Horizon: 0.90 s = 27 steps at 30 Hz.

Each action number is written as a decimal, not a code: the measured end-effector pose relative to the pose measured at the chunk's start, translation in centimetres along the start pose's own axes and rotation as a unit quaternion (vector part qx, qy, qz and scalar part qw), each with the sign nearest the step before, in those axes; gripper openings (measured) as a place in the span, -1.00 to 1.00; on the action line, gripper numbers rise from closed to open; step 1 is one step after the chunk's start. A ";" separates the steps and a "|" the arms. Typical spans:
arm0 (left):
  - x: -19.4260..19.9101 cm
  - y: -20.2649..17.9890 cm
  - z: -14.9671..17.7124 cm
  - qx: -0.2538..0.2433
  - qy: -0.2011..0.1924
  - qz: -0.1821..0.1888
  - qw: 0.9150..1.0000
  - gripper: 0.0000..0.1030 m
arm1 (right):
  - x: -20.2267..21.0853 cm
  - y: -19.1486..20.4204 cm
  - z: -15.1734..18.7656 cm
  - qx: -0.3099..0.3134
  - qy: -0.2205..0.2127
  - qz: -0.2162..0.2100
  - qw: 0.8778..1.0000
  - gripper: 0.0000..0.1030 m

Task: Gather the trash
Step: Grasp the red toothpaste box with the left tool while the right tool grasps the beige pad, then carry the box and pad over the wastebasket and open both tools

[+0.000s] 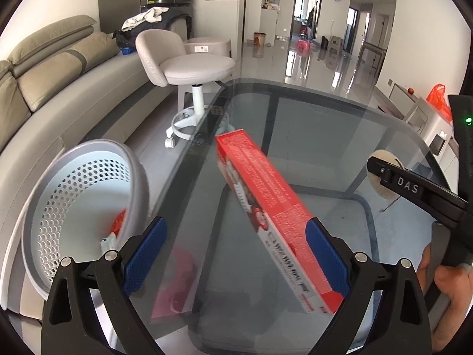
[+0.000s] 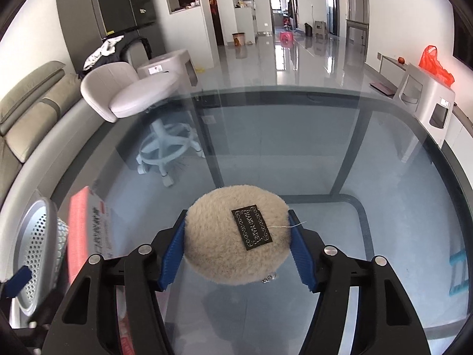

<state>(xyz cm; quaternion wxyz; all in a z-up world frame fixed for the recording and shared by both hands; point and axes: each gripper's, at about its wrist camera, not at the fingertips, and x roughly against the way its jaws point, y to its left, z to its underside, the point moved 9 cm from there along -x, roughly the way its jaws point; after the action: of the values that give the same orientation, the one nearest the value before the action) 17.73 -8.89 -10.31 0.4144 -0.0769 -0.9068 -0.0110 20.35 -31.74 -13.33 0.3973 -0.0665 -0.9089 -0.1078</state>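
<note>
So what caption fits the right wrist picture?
Right gripper closing around a fluffy round puff on the glass table.

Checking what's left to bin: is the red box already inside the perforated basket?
No, the red box is above the glass table, beside the perforated basket.

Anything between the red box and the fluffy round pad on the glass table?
Nothing: in the left wrist view, only bare glass table lies between the red box and the fluffy pad.
</note>
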 end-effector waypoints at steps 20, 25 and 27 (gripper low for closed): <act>-4.5 -3.1 1.1 0.015 0.060 -0.002 0.998 0.57 | 1.8 -0.8 -0.7 0.004 -0.021 0.001 1.000 0.20; -5.5 -3.3 1.9 0.011 0.083 0.004 0.996 0.03 | 1.6 -0.8 -0.8 0.005 -0.018 0.001 1.000 0.20; -5.4 -3.2 1.9 0.011 0.081 0.003 0.997 -0.11 | 1.6 -0.8 -0.8 0.005 -0.018 0.000 1.000 0.20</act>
<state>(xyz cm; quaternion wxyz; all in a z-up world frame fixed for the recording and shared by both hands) 19.28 -12.61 -15.45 0.4875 -0.0744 -0.8699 -0.0061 19.65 -32.66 -11.70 0.3814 -0.0668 -0.9164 -0.1020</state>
